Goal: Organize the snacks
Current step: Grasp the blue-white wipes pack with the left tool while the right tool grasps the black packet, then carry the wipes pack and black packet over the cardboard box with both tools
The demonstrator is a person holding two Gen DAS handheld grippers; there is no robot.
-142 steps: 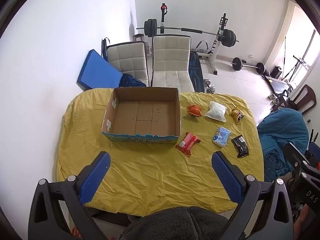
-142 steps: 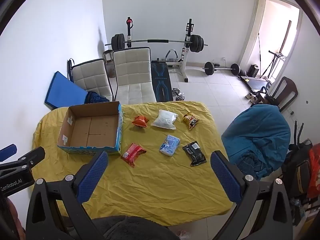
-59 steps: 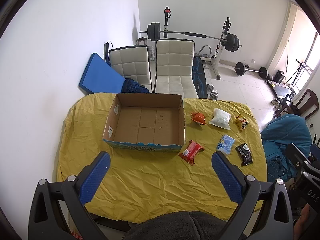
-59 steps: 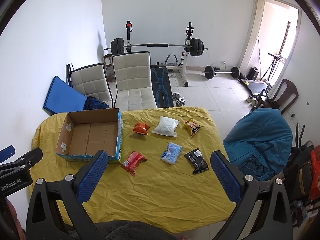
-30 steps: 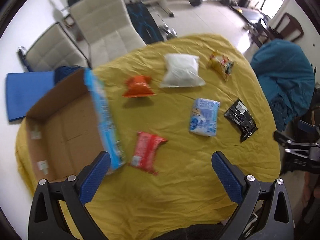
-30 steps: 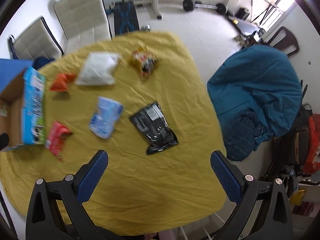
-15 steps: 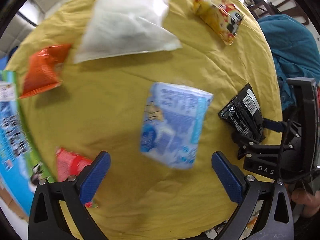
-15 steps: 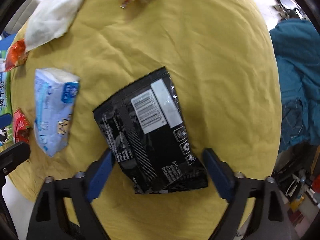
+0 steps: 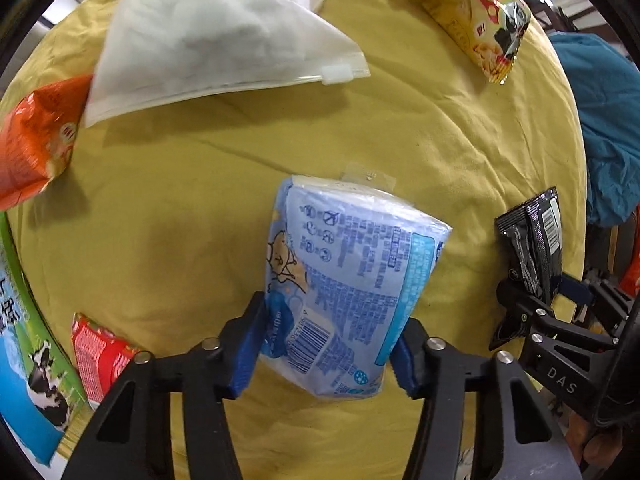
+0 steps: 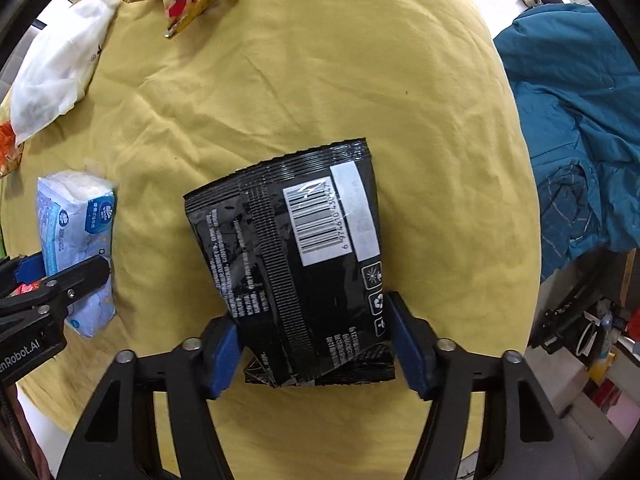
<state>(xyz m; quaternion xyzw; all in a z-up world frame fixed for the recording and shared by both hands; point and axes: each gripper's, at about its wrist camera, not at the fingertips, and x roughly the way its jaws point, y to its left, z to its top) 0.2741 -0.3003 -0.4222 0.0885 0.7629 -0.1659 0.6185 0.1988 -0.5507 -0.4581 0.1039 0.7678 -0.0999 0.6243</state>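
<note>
Light-blue tissue pack (image 9: 348,284), long axis running away from the camera, was clamped by left tongs (image 9: 326,354) above the yellow tabletop (image 9: 180,208). Black snack packet (image 10: 298,256), lengthwise likewise, was gripped by right tongs (image 10: 316,354).

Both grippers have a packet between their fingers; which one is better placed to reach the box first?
Probably the left gripper. It is shut on the blue packet, and the box shows at its left edge. The right gripper, gripping the black packet, is farther out; no box appears in its view.
</note>
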